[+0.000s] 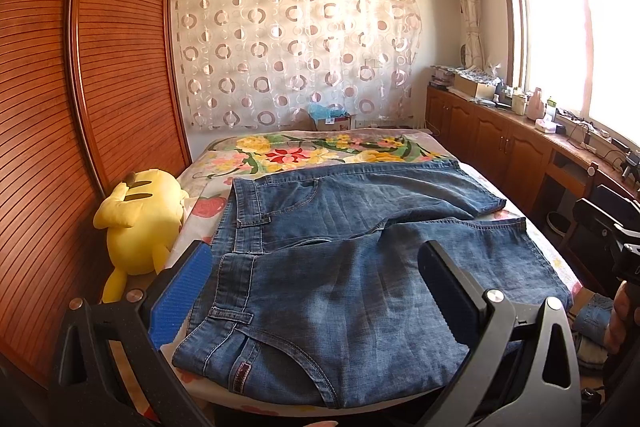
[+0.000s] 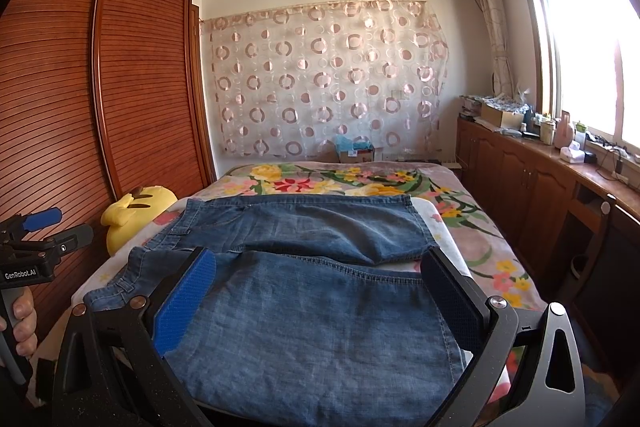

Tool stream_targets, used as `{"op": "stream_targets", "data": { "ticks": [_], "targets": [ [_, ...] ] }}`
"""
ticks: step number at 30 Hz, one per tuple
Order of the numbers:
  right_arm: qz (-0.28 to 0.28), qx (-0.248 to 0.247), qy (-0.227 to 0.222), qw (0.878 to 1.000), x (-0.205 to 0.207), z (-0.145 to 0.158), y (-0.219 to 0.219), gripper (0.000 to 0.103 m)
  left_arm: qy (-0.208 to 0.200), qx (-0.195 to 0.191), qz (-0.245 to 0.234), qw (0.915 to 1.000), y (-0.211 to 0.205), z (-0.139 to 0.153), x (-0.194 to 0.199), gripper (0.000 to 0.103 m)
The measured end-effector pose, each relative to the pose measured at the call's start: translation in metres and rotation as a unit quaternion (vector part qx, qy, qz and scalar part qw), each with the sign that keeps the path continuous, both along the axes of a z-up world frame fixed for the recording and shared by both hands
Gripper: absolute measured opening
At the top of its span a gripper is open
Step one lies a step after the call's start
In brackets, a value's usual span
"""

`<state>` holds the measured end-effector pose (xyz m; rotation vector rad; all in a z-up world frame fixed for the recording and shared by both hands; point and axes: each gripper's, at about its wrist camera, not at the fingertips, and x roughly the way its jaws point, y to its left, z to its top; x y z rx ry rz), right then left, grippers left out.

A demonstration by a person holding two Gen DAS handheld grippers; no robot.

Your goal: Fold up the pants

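Overexposed window (image 1: 592, 39) glare at right; sharp, edges fisheye-warped.

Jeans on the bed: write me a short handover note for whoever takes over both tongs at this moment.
Left tongs: open, empty, hovering over the waistband end of the jeans.
Right tongs: open, empty, over the leg end.
The jeans lie spread on the bed, waistband toward the yellow plush toy, legs toward the window side, the two legs slightly apart.
Done: jeans laid out, not yet folded.
Left: probably bring one leg over the other, then fold along the length.
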<state>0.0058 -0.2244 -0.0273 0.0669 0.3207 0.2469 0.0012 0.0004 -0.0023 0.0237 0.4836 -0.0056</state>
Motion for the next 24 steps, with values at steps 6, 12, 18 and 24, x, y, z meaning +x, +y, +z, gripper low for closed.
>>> {"op": "stream_targets", "data": {
  "ticks": [6, 12, 18, 24],
  "targets": [
    [0.0, 0.0, 0.0, 1.0, -0.0001, 0.0, 0.0003, 0.102, -0.001, -0.001, 0.0, 1.0, -0.0012, 0.0011, -0.0019, 0.103],
    [0.0, 0.0, 0.0, 1.0, -0.0001, 0.0, 0.0006, 0.102, -0.001, 0.0, -0.001, 1.0, -0.001, 0.0011, -0.0022, 0.103],
    [0.0, 0.0, -0.001, 1.0, -0.0005, 0.0003, 0.0009, 0.102, -0.002, 0.0, -0.001, 1.0, -0.0019, 0.0021, -0.002, 0.103],
    [0.001, 0.001, -0.002, 1.0, -0.0008, 0.001, 0.0011, 0.102, -0.002, 0.0, -0.001, 1.0, -0.0019, 0.0018, -0.0022, 0.103]
  ]
}}
